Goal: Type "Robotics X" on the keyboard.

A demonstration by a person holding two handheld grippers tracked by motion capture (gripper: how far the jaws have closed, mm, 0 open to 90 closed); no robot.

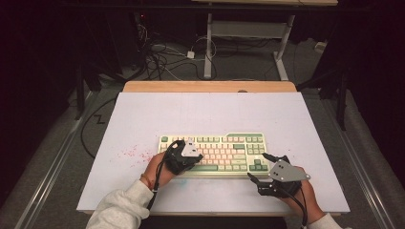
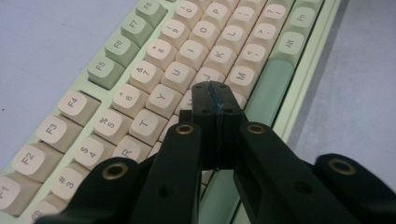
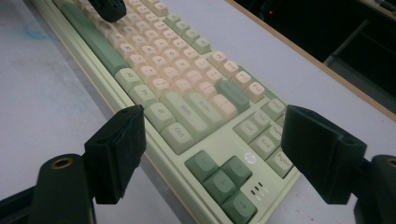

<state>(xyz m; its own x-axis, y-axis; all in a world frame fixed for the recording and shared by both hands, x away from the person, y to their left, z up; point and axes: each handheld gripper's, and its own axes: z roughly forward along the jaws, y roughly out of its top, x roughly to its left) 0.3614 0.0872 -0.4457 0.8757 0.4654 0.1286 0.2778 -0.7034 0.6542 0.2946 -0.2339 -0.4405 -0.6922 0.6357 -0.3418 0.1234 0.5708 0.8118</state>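
Observation:
A pale green keyboard (image 1: 215,153) with cream and green keys lies on the white table top (image 1: 205,112). My left gripper (image 1: 193,155) hovers over the keyboard's left-middle keys; its jaws are shut, pads pressed together with nothing between them, the tips (image 2: 214,95) over the letter keys near H and J (image 2: 205,74). My right gripper (image 1: 255,167) stands open beside the keyboard's right front corner, its two pads (image 3: 116,149) far apart, framing the arrow keys (image 3: 224,179) and navigation block. The left gripper's tip (image 3: 109,9) is at the top of the right gripper view.
Red specks (image 1: 130,153) mark the table left of the keyboard. The table's wooden far edge (image 1: 210,86) borders a dark floor with cables (image 1: 162,57) and a desk frame (image 1: 208,43). Forearms in pale sleeves (image 1: 119,207) enter from the bottom.

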